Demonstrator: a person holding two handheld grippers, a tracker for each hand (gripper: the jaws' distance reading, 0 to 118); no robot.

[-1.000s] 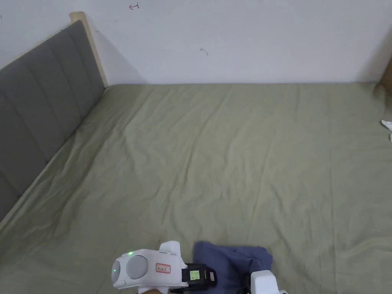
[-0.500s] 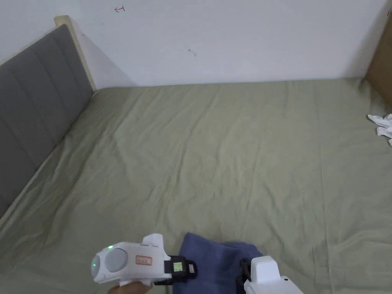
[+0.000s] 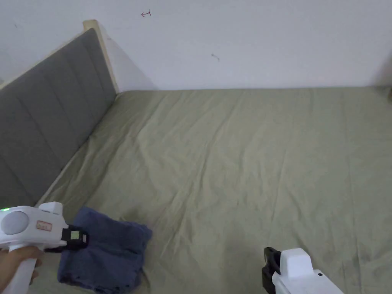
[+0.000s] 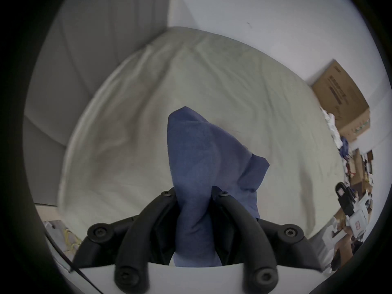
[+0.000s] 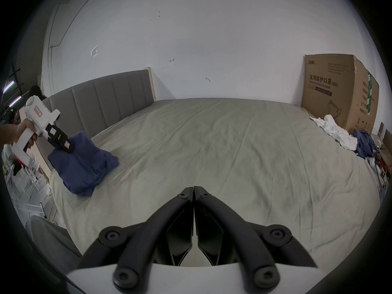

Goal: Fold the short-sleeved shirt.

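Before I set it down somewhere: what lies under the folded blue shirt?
Olive-green bedsheet surrounds the folded blue shirt, clamped by the left gripper. The sheet beneath is covered.

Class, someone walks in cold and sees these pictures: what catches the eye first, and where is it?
First, the folded blue shirt at the bed's near left corner, pinched between the jaws of the left gripper. Next, the wide olive bedsheet with the grey headboard on its left. The right gripper is shut and empty above the sheet, and a cardboard box stands at the far right.
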